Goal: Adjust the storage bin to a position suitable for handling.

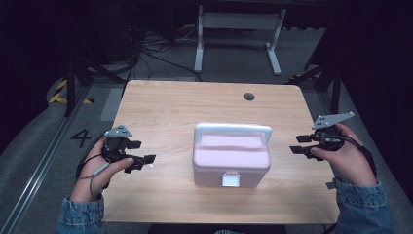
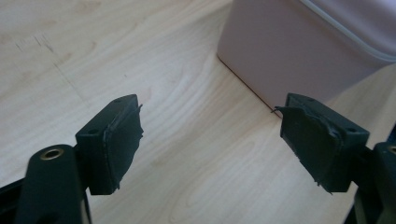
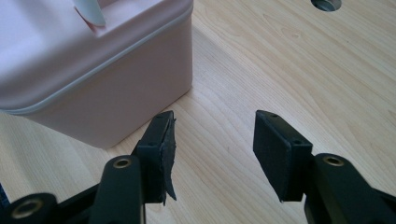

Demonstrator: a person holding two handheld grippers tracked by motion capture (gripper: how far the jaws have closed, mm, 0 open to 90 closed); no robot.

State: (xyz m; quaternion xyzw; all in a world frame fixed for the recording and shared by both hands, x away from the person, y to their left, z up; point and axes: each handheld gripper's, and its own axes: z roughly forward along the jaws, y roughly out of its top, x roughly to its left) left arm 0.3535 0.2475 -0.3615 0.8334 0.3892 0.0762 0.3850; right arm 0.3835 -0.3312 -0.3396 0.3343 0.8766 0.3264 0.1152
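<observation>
Pink lidded box [image 1: 231, 161] at centre of frame on wooden table [image 1: 165, 112], white handle up, latch facing lower edge. Left gripper [image 1: 142, 152] at left, right gripper [image 1: 296, 145] at right; both jaws wide apart, empty, clear of box.

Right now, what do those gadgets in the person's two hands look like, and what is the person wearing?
Each hand holds a black tool: the left gripper and right gripper. Each has two flat black fingers with frayed rubber pads and brass rivets, and a grey three-cornered plate on top. A grey cable trails from the left one. The sleeves are blue denim.
</observation>
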